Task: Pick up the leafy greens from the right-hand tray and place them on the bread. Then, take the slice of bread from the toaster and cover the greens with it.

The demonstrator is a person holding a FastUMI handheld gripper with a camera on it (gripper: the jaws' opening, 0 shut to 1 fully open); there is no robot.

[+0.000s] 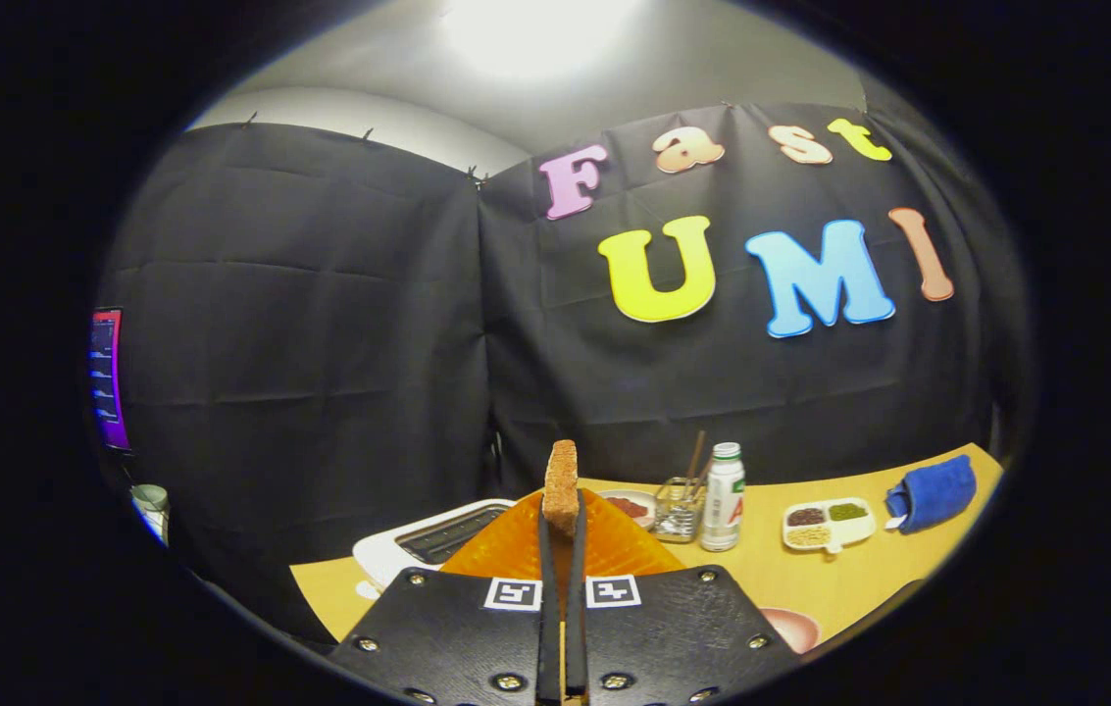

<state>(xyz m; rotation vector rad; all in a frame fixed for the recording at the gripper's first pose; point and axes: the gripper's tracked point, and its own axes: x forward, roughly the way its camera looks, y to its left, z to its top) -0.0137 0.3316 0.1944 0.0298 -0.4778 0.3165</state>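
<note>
My gripper (562, 529) is shut on a slice of bread (561, 480), which stands on edge between the two fingers and rises above their tips. The slice is held up in the air over an orange tray (626, 549) that lies just beyond the fingers. The white toaster (418, 544) sits to the left of that tray, its dark slot facing up and with nothing in it that I can see. The gripper body hides the near part of the tray, so whatever lies there is out of sight.
On the yellow table (800, 579) beyond the tray stand a small dish of red bits (630, 506), a glass with sticks (681, 510) and a white bottle (723, 496). Further right lie a divided dish of grains (827, 524) and a rolled blue cloth (934, 492).
</note>
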